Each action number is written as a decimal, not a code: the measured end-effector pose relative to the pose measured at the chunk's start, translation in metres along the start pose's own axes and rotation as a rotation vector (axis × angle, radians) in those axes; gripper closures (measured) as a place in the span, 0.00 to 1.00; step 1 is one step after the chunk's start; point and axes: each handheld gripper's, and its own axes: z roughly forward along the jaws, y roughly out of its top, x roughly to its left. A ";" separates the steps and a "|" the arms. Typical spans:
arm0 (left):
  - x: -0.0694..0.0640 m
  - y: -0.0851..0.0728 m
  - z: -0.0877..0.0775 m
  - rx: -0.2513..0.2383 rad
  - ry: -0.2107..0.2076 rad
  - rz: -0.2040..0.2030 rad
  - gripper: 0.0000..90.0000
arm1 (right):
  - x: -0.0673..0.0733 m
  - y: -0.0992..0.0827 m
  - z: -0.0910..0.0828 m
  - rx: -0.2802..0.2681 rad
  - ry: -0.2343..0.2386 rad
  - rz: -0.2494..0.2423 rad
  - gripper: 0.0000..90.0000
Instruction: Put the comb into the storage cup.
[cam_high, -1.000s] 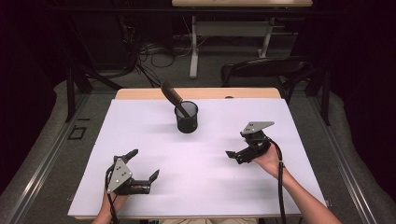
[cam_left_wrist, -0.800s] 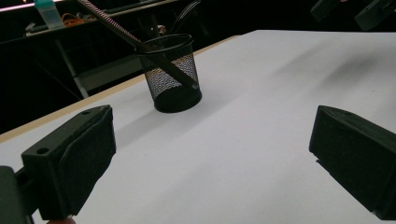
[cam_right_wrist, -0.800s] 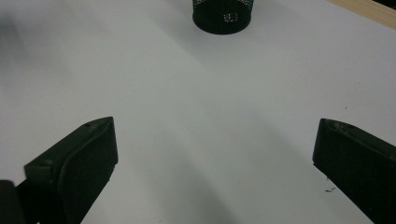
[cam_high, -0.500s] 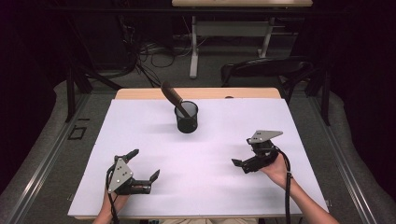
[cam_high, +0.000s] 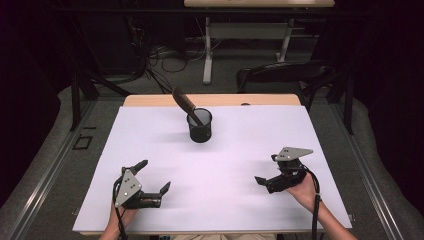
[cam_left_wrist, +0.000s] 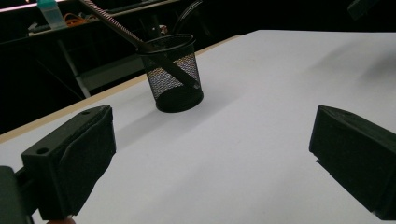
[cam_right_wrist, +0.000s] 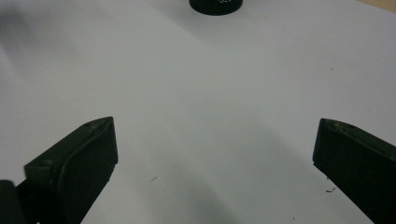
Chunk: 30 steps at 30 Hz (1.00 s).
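Mesh cup (cam_high: 201, 126) standing upright toward the far middle of the white table cover (cam_high: 250, 140), well apart from both grippers, with a long dark striped tool (cam_high: 186, 103) leaning out over its rim toward the far left. Probably dropped in handle-up so that the end stays reachable and the cup's wall props it at a slant; sits tip-down against the mesh in the left gripper view (cam_left_wrist: 173, 72). Left gripper (cam_high: 152, 176) parked near the front left of the cover, jaws spread wide and empty, turned toward the cup as if lined up for a reach. Right gripper (cam_high: 266, 175) at the front right, likewise released and holding nothing, jaws wide apart over bare cover in its own view, cup's base (cam_right_wrist: 216, 5) just at the top edge. Both held low and close to the person's side, likely a rest pose that keeps the middle of the cover free. Judging by this layout, placing of the tool looks done, or a fresh grab not yet begun; cannot tell which.
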 end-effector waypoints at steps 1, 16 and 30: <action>0.000 0.000 0.000 -0.001 -0.001 0.000 0.01 | 0.001 -0.001 -0.001 -0.002 -0.005 0.001 0.00; 0.000 -0.001 0.001 0.009 -0.001 -0.003 0.01 | 0.010 -0.021 -0.019 -0.044 -0.068 -0.002 0.00; 0.000 -0.002 0.000 0.015 0.006 -0.005 0.01 | 0.021 -0.038 -0.031 -0.088 -0.104 -0.001 0.00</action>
